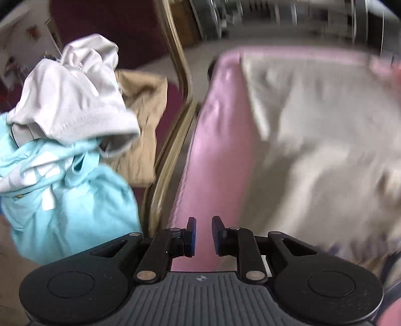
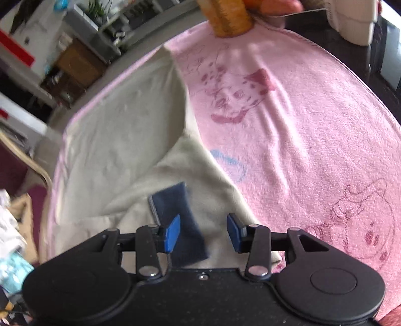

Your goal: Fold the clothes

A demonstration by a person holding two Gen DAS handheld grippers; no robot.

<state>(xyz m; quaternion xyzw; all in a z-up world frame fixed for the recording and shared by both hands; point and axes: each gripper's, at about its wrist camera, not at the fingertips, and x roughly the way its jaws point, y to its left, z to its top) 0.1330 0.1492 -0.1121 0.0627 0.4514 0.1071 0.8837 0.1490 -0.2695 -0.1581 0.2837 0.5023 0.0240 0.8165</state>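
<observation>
spread over the desk, a pink towel [image 2: 300, 130] printed with spotted dogs, reaching the rim at 9 o'clock and 12 o'clock in the right wrist view. on the towel, toward 8 o'clock, a cream garment [image 2: 120, 140], partly folded over itself, with a dark blue patch [image 2: 180, 220] near 6 o'clock. at 12 o'clock, standing on the towel's far edge, a yellow ribbed container [image 2: 229, 17]. in the left wrist view, blurred, the same cream garment [image 1: 313, 140] at 3 o'clock, with a bare strip of pink towel [image 1: 213, 150] running from 12 to 6 o'clock.
</observation>
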